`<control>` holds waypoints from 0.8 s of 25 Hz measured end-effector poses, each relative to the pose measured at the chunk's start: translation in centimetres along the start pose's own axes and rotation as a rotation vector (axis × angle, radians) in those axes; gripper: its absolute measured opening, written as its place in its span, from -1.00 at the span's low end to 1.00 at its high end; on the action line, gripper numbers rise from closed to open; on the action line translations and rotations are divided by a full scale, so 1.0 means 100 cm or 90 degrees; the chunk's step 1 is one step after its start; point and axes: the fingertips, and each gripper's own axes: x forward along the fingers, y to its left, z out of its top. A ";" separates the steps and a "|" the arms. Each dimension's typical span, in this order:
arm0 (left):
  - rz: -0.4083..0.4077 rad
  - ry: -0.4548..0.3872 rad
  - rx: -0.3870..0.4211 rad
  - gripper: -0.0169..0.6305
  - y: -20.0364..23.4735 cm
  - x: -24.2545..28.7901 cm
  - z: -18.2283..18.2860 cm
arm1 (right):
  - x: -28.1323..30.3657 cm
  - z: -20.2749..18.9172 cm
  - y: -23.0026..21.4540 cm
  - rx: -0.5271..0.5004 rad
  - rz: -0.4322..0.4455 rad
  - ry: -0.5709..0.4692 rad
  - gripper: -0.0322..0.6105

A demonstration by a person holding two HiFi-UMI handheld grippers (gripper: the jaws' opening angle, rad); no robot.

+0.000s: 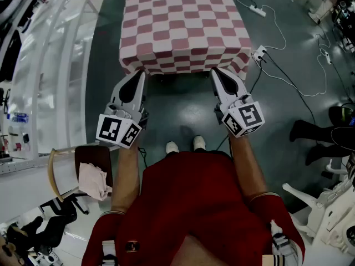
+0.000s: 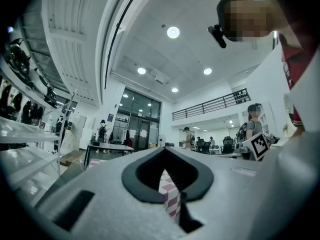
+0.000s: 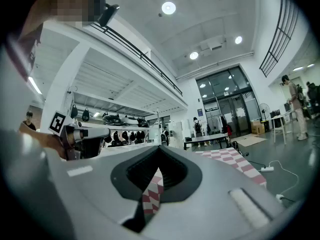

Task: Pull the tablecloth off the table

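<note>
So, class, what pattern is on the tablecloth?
The tablecloth has red-and-white checks, clearest in the head view.

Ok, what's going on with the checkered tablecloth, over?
Left gripper shut on tablecloth near edge. Right gripper shut on it too. Cloth spread flat, not yet pulled. Nothing blocking seen.

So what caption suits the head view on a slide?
The left gripper and right gripper each clamped on the near edge of the checked tablecloth, ready to pull.
</note>
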 end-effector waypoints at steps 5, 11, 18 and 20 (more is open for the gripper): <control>-0.002 -0.002 -0.002 -0.95 0.007 0.002 0.000 | 0.007 0.002 0.003 0.001 0.005 -0.008 -0.86; -0.005 -0.007 -0.003 -0.94 0.018 -0.001 0.002 | 0.014 0.004 0.006 -0.002 -0.003 -0.012 -0.86; -0.012 -0.014 -0.010 -0.94 0.044 -0.015 0.002 | 0.027 -0.002 0.021 -0.010 -0.024 -0.004 -0.86; -0.017 -0.018 -0.012 -0.95 0.054 -0.019 0.002 | 0.032 -0.004 0.024 -0.018 -0.033 -0.002 -0.86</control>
